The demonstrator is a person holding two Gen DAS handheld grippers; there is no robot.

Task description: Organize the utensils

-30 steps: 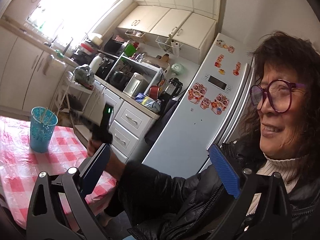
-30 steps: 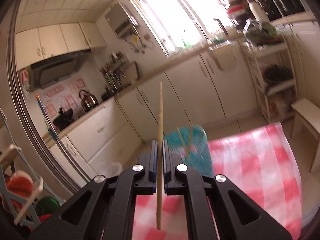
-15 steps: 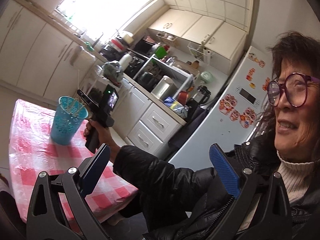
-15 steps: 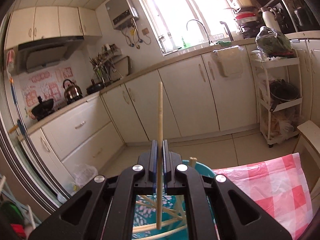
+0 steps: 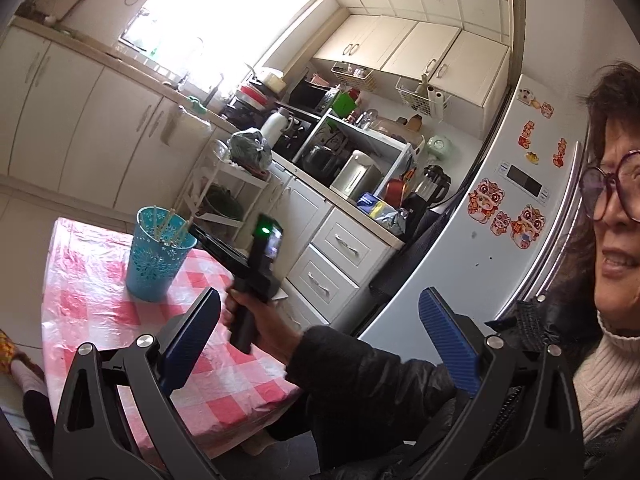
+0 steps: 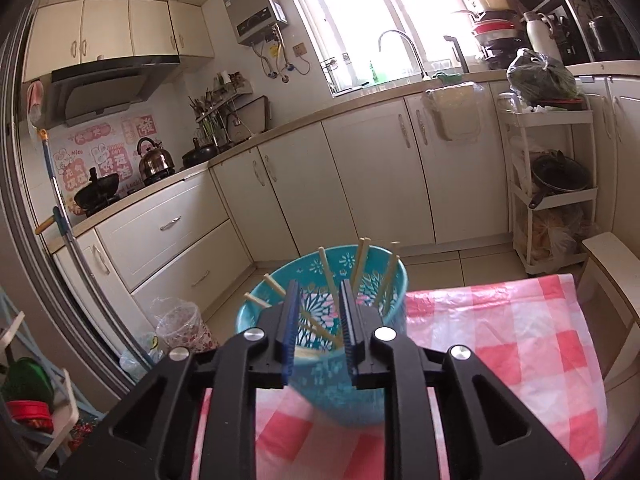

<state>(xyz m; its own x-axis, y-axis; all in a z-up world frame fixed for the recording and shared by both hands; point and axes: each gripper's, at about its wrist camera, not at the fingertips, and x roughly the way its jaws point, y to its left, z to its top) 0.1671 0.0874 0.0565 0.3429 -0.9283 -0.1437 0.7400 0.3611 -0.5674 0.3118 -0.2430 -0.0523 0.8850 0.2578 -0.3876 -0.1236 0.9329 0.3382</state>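
Note:
A teal plastic cup (image 6: 340,384) with cut-out flower patterns stands on the pink-and-white checked tablecloth (image 6: 516,344). Several wooden chopsticks (image 6: 327,280) lean inside it. My right gripper (image 6: 320,292) hovers just over the cup's rim; its jaws are opening and nothing sits between the blue pads. In the left wrist view the same cup (image 5: 156,260) stands at the table's far side, with the right gripper (image 5: 194,230) touching its rim, held in a hand (image 5: 260,320). My left gripper (image 5: 320,320) is wide open and empty, well back from the table.
White kitchen cabinets (image 6: 360,176) and a white rolling shelf cart (image 6: 552,200) stand beyond the table. A clear bag-lined bin (image 6: 180,324) sits on the floor at left. A person in a dark jacket (image 5: 380,392) sits by the fridge (image 5: 500,216).
The right gripper dropped toward the cup and let go of the chopstick it held upright; its pads have parted. The left wrist view swung so the cup and table sit closer to centre.

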